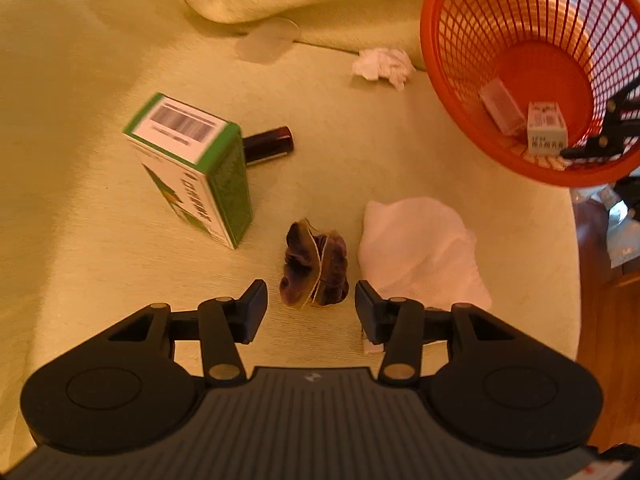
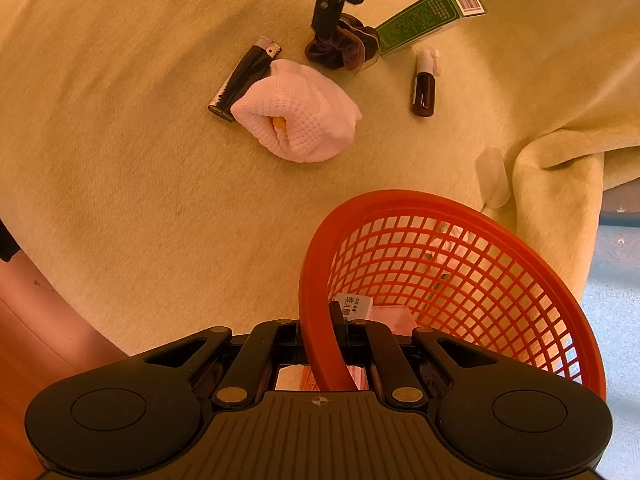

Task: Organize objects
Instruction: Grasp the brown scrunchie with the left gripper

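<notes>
Velvety and dark purple-brown, the scrunchie [image 1: 314, 270] sits lower centre of the left wrist view, right between the two fingers of the left gripper [image 1: 311, 308], which are spread wide with a gap on each side. Nothing is pinched yet as far as I can tell, though in the right wrist view one finger looks like it's touching or just above the fabric at top centre.

My guess on handling: super light, soft, squishy, no way to break it. It'll flatten when squeezed, so grab it across the bunched middle rather than one loose ruffle, or it may just slide out.

Around it: a pink knit cloth [image 1: 420, 252] just to the right, almost against the right finger, so watch you don't catch that too. A green box [image 1: 192, 168] stands to the upper left with a small brown bottle [image 1: 269, 145] behind it, and crumpled tissue [image 1: 383, 65] lies further up.

The right gripper [image 2: 322, 332] is clamped narrow on the rim of the orange basket [image 2: 440, 208], lower right of its own view. The basket is at the upper right of the left view, well apart from the scrunchie, with a couple of small boxes already inside. A lighter [image 2: 244, 78] is tucked beside the pink cloth.
</notes>
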Demonstrator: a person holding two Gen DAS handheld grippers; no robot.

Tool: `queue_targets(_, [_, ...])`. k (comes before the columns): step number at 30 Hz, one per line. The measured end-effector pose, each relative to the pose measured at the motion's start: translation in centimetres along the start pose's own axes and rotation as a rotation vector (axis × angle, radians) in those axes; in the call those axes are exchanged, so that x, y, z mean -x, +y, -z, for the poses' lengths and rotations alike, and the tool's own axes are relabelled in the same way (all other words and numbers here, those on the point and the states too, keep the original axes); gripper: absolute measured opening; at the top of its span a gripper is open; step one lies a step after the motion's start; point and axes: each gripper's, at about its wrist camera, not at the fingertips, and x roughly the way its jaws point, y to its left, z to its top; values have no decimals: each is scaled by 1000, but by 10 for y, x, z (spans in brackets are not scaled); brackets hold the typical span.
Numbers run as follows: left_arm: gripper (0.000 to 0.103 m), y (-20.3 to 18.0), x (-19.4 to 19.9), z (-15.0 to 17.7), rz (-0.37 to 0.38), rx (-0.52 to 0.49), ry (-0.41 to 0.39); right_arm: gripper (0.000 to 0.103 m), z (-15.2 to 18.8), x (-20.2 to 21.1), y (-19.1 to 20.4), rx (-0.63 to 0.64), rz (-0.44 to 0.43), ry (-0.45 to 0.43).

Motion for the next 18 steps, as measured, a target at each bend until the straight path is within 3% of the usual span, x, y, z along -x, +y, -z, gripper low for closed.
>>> queue_targets(11, [38, -6, -13, -4, -35, -26, -9, 2, 0, -2, 1, 6, -5, -7])
queue_targets(15, [17, -6, -16, -8, -30, -35, 4, 2, 1, -1, 1, 0, -5, -8])
queue_targets(18, [14, -4, -15, -10, -21, -34, 9, 2, 1, 0, 1, 0, -5, -7])
